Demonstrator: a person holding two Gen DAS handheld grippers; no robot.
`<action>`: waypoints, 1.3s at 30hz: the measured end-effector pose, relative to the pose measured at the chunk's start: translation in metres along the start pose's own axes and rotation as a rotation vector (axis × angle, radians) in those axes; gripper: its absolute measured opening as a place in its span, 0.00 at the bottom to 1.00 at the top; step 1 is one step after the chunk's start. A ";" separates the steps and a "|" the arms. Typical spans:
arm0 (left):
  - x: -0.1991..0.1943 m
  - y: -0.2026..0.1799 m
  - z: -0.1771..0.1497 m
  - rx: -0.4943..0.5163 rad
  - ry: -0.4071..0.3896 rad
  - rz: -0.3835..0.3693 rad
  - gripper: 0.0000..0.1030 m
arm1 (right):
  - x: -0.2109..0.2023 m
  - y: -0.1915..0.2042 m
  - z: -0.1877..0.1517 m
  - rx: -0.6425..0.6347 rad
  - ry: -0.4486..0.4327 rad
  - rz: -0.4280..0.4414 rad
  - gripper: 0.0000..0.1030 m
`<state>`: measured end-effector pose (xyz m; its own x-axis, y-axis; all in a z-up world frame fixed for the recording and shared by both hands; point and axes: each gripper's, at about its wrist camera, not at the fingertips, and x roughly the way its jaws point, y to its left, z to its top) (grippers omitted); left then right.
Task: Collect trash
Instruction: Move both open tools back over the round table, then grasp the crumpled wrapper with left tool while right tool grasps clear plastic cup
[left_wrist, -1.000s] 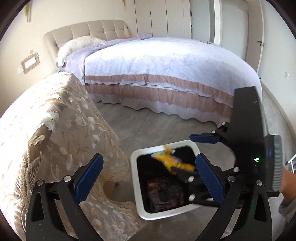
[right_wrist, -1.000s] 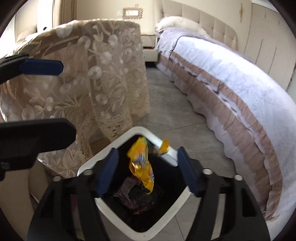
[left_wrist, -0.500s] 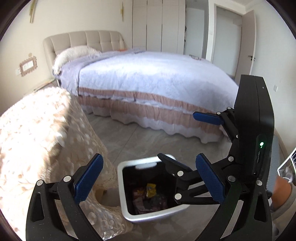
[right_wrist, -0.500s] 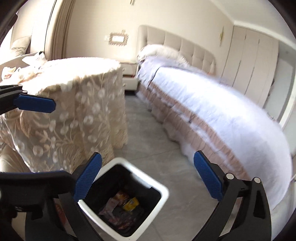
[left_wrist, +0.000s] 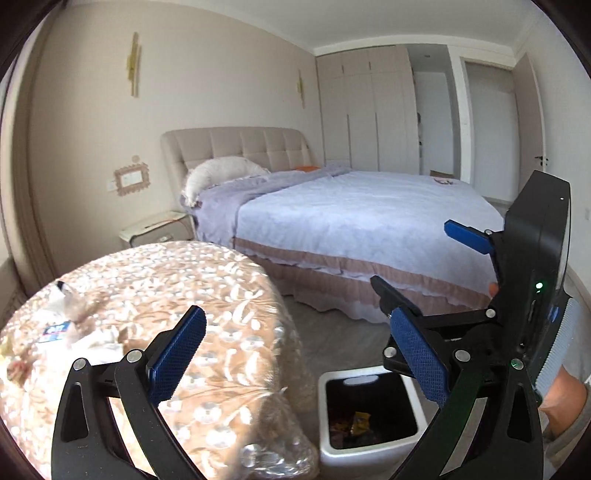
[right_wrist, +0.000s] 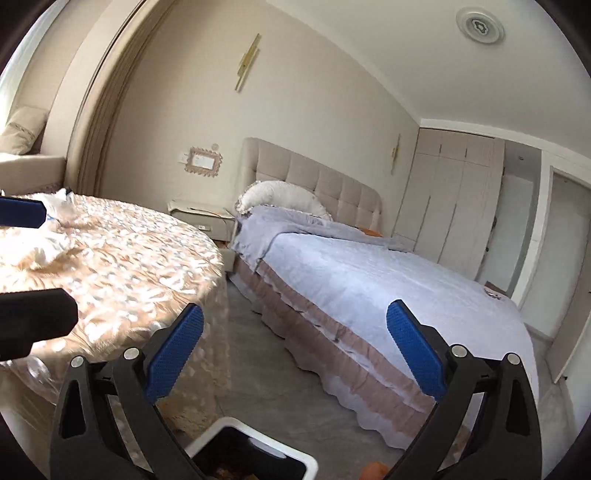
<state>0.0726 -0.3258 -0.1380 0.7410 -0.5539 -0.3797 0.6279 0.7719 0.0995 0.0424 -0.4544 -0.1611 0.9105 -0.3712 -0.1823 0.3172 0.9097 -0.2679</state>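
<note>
A: Since the round table (left_wrist: 155, 295) was the biggest thing near the work, what stood around it?

B: The bed (left_wrist: 351, 214) lay well beyond it across bare floor, and a nightstand (left_wrist: 155, 229) sat behind it by the wall. The white bin (left_wrist: 332, 384) stood on the floor just beside the table's draped edge.

A: Why there?

B: Probably so trash could drop straight off the table side. A yellow wrapper (left_wrist: 360, 421) and other scraps already lay inside the bin.

A: And the 2 tongs?

B: Both gaped wide with nothing between the pads. The left gripper (left_wrist: 295, 354) hung over the table edge; the right gripper (right_wrist: 295, 354) hung above the bin, beside the table.

A: Anything left to collect?

B: Crumpled white wrappers (left_wrist: 59, 328) lay on the tabletop, far from the bin side. Nothing blocked them, though the loose lace cloth (right_wrist: 122, 266) could snag a finger, I judged.
</note>
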 end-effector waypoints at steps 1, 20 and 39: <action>-0.005 0.009 0.001 -0.008 -0.007 0.032 0.95 | -0.003 0.007 0.006 0.010 -0.007 0.027 0.96; -0.089 0.188 -0.016 -0.150 -0.013 0.465 0.95 | -0.001 0.166 0.098 0.002 -0.011 0.586 0.96; -0.094 0.326 -0.052 -0.322 0.109 0.611 0.95 | 0.016 0.281 0.131 -0.131 0.036 0.734 0.96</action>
<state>0.1955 -0.0061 -0.1180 0.9002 0.0307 -0.4344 -0.0082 0.9985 0.0535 0.1804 -0.1806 -0.1155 0.8663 0.3149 -0.3879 -0.4049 0.8973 -0.1758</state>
